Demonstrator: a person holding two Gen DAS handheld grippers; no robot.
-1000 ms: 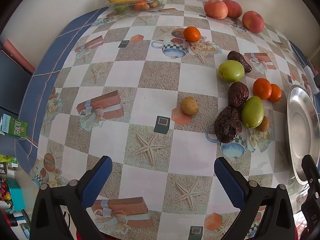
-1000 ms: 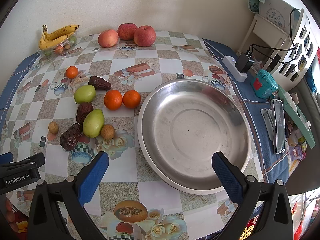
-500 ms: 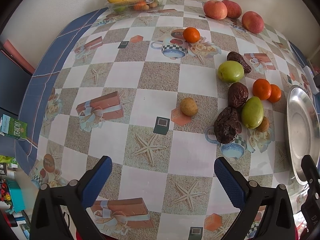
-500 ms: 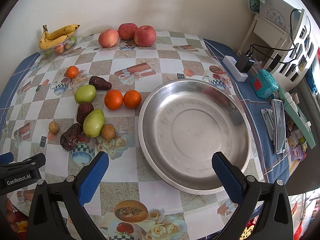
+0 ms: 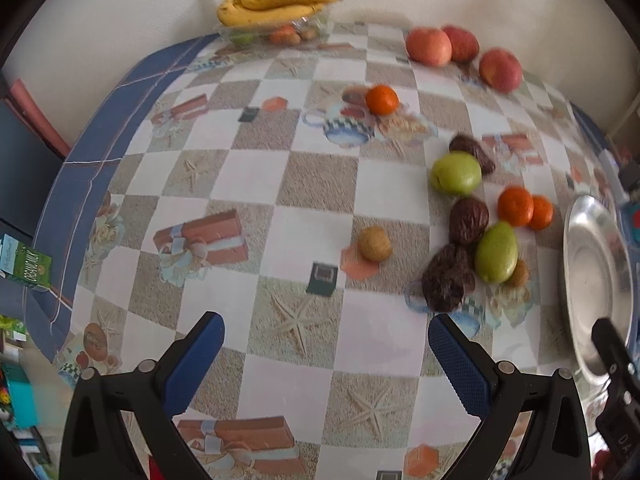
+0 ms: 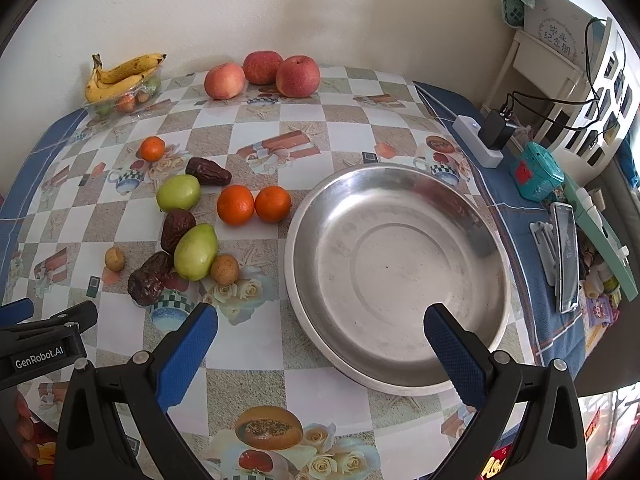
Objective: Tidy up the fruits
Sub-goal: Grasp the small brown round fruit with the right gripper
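Observation:
Loose fruit lies on the patterned tablecloth: two green fruits [image 6: 178, 193] [image 6: 196, 252], two oranges [image 6: 235, 205] [image 6: 273, 203], a third orange [image 6: 152, 148], three dark dates [image 6: 177, 229], two small brown fruits [image 6: 115, 259] [image 6: 224, 269] and three apples [image 6: 297, 76] at the back. An empty steel dish [image 6: 396, 276] stands to the right of the fruit. My right gripper [image 6: 320, 330] is open and empty above the dish's near rim. My left gripper [image 5: 326, 344] is open and empty, short of the small brown fruit [image 5: 374, 243].
Bananas on a clear tray of small fruit [image 6: 120, 80] sit at the back left corner. A power strip with charger [image 6: 482, 136], a teal box [image 6: 538, 172] and a phone [image 6: 566, 256] lie along the right edge. A green carton [image 5: 28, 268] stands beyond the table's left edge.
The left wrist view has shifted slightly and is a little blurred, so the left gripper is moving. The right gripper and all fruit stay put.

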